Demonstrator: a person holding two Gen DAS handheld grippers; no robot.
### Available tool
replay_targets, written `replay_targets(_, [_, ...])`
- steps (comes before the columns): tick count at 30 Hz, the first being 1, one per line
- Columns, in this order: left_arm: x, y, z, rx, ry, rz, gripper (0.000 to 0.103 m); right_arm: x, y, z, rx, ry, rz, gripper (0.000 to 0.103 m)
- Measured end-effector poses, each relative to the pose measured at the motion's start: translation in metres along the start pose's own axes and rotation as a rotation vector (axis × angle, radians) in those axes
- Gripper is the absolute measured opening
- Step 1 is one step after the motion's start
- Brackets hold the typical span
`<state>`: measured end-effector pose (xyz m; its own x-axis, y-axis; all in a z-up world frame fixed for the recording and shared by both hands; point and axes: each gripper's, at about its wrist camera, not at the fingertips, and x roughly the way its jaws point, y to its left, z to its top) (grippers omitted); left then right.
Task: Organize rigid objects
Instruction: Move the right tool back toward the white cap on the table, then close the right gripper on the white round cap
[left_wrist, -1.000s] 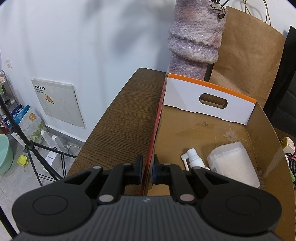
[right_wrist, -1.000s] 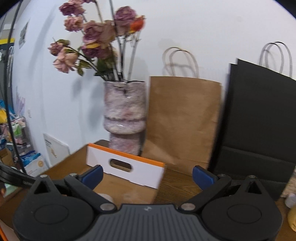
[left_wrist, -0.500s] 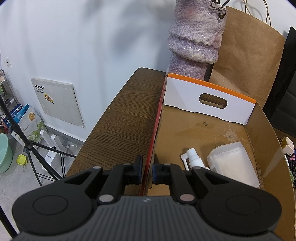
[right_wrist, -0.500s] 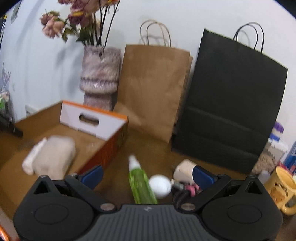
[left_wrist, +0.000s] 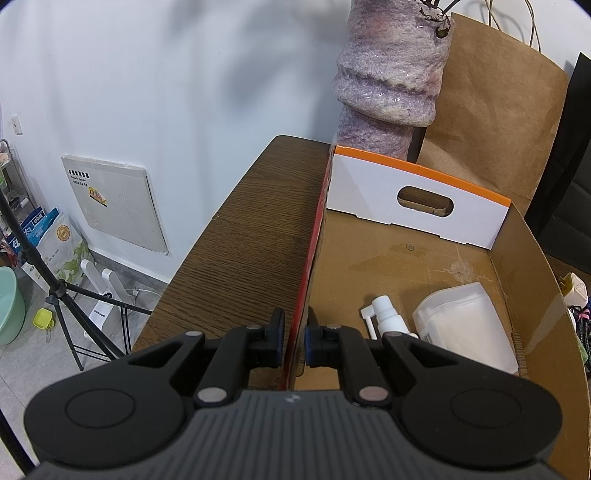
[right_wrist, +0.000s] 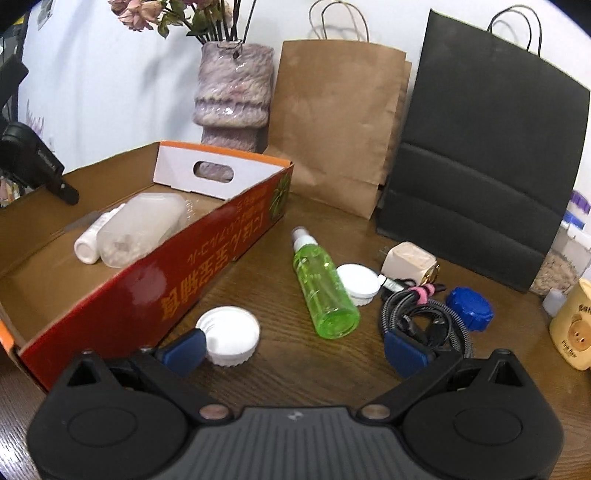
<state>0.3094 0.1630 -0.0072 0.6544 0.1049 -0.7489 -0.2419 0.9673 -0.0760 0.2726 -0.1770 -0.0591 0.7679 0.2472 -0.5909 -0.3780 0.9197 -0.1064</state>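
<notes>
Right wrist view: right hand-held gripper (right_wrist: 295, 349), wide and empty, tilts down over the table (right_wrist: 295, 365) before a green bottle (right_wrist: 325, 284).

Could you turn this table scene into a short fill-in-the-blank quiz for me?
1. The left gripper is shut on the wall of the cardboard ____.
2. The right gripper is ____ and holds nothing.
3. The green bottle lies on its ____ on the table.
4. The white spray bottle lies ____ the box.

Missing words: box; open; side; inside
</notes>
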Motion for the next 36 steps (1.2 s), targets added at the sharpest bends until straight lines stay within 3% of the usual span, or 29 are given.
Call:
replay_targets(14, [0.000, 0.000, 0.000, -0.001, 0.001, 0.000, 0.011, 0.015, -0.003, -0.001, 0.037, 0.028, 0.014, 0.100])
replay_targets(19, [0.000, 0.000, 0.000, -0.001, 0.000, 0.000, 0.011, 0.018, -0.002, 0.001, 0.042, 0.021, 0.042, 0.086])
replay_targets(22, [0.000, 0.000, 0.000, -0.001, 0.001, 0.000, 0.011, 0.018, -0.001, 0.002, 0.041, 0.016, 0.077, 0.072])
replay_targets(25, [0.000, 0.000, 0.000, -0.001, 0.001, 0.000, 0.011, 0.018, -0.001, 0.003, 0.050, 0.010, 0.107, 0.053])
replay_targets(26, [0.000, 0.000, 0.000, -0.001, 0.000, -0.001, 0.011, 0.017, -0.001, 0.003, 0.055, 0.007, 0.120, 0.042])
replay_targets(27, [0.000, 0.000, 0.000, -0.001, 0.001, -0.001, 0.011, 0.017, -0.002, 0.002, 0.063, 0.006, 0.135, 0.038])
replay_targets(36, [0.000, 0.000, 0.000, -0.001, 0.001, -0.001, 0.011, 0.013, -0.001, 0.002, 0.063, -0.012, 0.114, 0.038])
